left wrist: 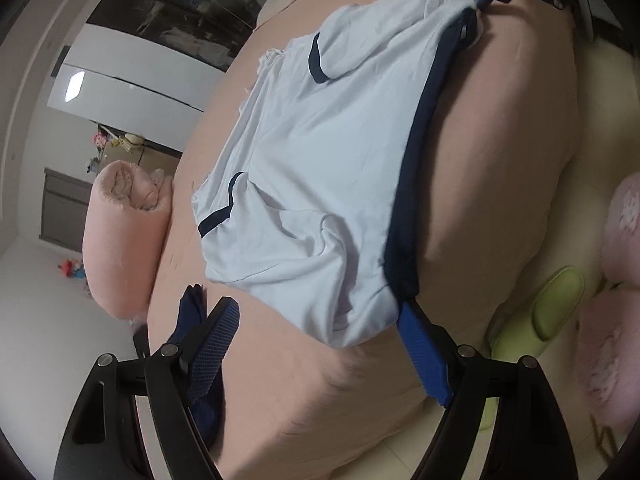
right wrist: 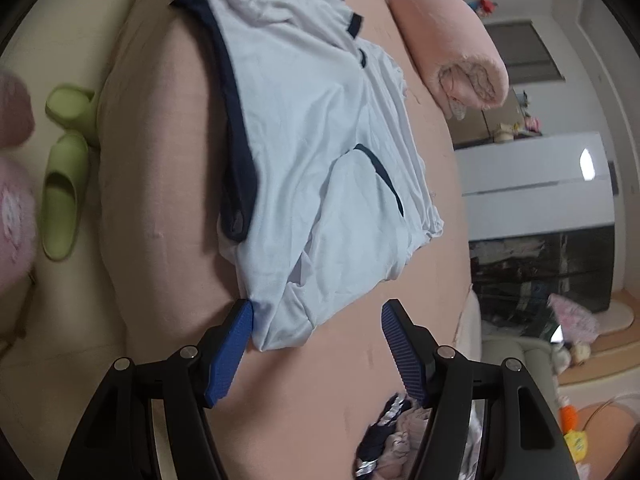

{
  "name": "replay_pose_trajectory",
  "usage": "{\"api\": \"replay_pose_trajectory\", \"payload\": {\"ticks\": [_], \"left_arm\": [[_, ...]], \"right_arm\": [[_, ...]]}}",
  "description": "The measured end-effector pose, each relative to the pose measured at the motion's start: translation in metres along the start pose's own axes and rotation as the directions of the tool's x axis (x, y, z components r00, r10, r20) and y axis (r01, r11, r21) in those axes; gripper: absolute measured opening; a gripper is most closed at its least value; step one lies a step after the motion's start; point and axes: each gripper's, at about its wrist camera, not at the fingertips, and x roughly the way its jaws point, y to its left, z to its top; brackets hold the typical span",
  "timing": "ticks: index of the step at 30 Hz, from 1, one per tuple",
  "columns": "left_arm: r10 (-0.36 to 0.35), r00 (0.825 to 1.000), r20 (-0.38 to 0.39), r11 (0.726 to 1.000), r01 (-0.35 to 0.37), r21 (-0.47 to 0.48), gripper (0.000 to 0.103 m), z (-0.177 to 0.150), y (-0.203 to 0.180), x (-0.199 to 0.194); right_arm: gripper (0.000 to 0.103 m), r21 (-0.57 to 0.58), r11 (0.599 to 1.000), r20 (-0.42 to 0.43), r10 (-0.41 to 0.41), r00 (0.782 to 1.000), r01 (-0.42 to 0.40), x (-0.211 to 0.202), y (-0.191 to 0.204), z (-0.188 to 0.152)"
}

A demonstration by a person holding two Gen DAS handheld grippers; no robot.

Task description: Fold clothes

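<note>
I see a soft matt cloth shirt on a smooth cloth bedsheet, with ribbed blue plastic pads and smooth rubbery slippers.

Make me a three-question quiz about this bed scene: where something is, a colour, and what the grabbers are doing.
1. Where are the green slippers?
A. On the floor beside the bed
B. On the shirt
C. On the rolled blanket

2. What colour is the shirt's trim?
A. Red
B. Dark navy
C. Yellow

3. How do the right gripper's jaws stand?
A. Clamped shut
B. Open at the shirt's corner
C. Holding a slipper

Answers: 1 A, they lie on pale floor; 2 B, navy bands edge the light blue cloth; 3 B, the blue pads stand apart.
</note>
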Motion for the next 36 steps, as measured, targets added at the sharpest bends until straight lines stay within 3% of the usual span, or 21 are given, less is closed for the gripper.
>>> {"api": "replay_pose_trajectory", "payload": {"ticks": [5, 12, 15, 22, 30, 36], "left_arm": [[0.073, 0.996, 0.05, 0.992, -0.078, 0.102, 0.081, -0.007, -0.01, -0.004], [0.101, 0.995, 0.021, 0.988, -0.103, 0.114, 0.081, -0.014, -0.007, 0.004], [0.103, 0.994, 0.035, 0.985, -0.106, 0.133, 0.083, -0.015, -0.006, 0.005], [0.143, 0.986, 0.082, 0.973, -0.156, 0.17, 0.083, -0.01, -0.01, 0.004], [0.203, 0.973, 0.111, 0.959, -0.221, 0.177, 0.083, 0.011, -0.003, 0.023], [0.132, 0.99, 0.052, 0.981, -0.138, 0.138, 0.083, 0.013, 0.002, 0.02]], "right_arm": [[0.066, -0.075, 0.997, 0.016, -0.017, 1.0, 0.018, 0.0, 0.011, -0.007], [0.066, -0.099, 0.993, 0.018, -0.067, 0.998, 0.068, 0.006, 0.018, -0.006], [0.073, -0.085, 0.99, 0.02, -0.112, 0.994, 0.113, 0.011, 0.018, 0.001], [0.074, -0.098, 0.969, 0.044, -0.225, 0.973, 0.228, 0.027, 0.015, 0.013], [0.077, -0.075, 0.971, 0.055, -0.225, 0.973, 0.229, 0.03, 0.008, 0.022], [0.077, -0.054, 0.973, 0.032, -0.222, 0.974, 0.224, 0.032, 0.004, 0.021]]}}
